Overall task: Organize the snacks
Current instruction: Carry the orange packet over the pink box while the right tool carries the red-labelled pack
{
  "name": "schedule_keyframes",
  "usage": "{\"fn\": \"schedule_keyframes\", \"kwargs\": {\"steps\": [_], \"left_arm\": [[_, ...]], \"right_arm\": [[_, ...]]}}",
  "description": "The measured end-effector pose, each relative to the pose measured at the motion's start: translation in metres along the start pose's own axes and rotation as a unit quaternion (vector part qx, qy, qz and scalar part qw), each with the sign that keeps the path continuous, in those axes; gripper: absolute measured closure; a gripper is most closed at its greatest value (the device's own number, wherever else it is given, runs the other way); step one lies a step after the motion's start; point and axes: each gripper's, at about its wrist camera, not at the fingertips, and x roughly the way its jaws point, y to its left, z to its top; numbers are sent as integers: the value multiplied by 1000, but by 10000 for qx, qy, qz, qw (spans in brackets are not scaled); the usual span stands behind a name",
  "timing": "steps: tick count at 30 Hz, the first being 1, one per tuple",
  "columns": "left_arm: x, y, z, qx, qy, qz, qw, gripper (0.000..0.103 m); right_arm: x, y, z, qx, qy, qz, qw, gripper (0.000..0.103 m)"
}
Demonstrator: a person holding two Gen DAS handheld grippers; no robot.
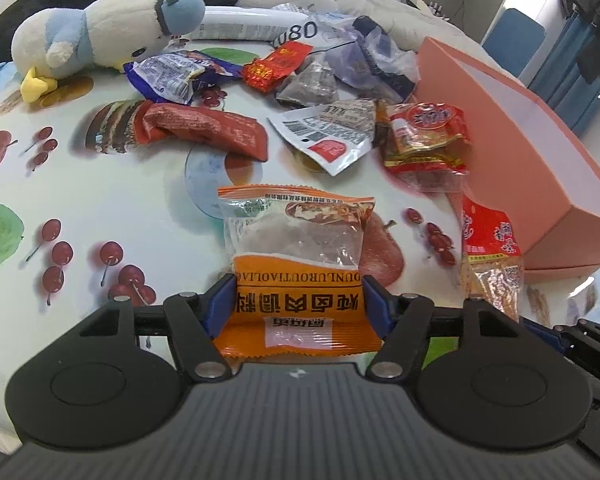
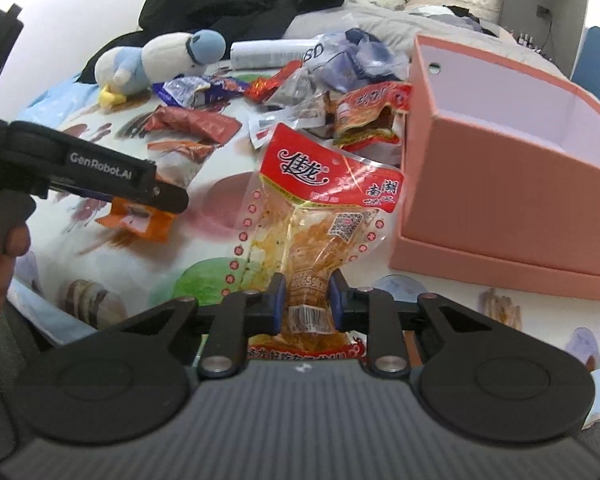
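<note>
Both tongs are loaded. Left gripper (image 1: pixel 299 300) has its blue pads against the sides of the orange seasoning packet (image 1: pixel 296 256); in the right-wrist view the same packet (image 2: pixel 138 220) hangs from that gripper's tip (image 2: pixel 164 200) clear of the cloth, so call it gripped. Right gripper (image 2: pixel 306 300) is clamped narrow on the lower end of the red-topped clear snack bag (image 2: pixel 320 216), pinched at the waist, bag standing up off the table just beside the pink box (image 2: pixel 500 184).

Progress, as I judge it: early. What shows of the box's inside (image 1: pixel 512 92) is bare white, no snacks visible in it, though its floor is partly hidden. Neither held packet is over the box mouth yet.

Left to sort on the fruit-print tablecloth (image 1: pixel 100 208):
- brown-red pouch (image 1: pixel 204 130)
- blue-purple wrapper (image 1: pixel 172 74)
- small red foil packet (image 1: pixel 274 66)
- white barcode pouch (image 1: pixel 328 136)
- red crinkly pack (image 1: pixel 424 136), close to the box wall
- grey-blue wrappers (image 1: pixel 364 60) at the back, and a dark triangular one (image 1: pixel 308 86)

Plush bird (image 1: pixel 100 28) and white tube (image 1: pixel 256 24) lie behind the pile; not snacks.

Likely next: carry both packets to the box and drop them in. Nearly the whole pile remains.
</note>
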Motion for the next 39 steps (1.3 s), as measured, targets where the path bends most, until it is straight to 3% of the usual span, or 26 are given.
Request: {"fn": "schedule_keyframes", "kwargs": {"steps": [16, 25, 39], "left_arm": [[-81, -17, 2, -67, -433, -61, 9990, 32], [-124, -41, -5, -15, -647, -186, 9977, 32], [-148, -118, -8, 369, -761, -898, 9924, 32]], "right_arm": [[-57, 3, 4, 241, -304, 148, 9991, 79], [-99, -1, 7, 443, -576, 16, 9974, 80], [-157, -36, 7, 921, -916, -566, 9899, 79]]}}
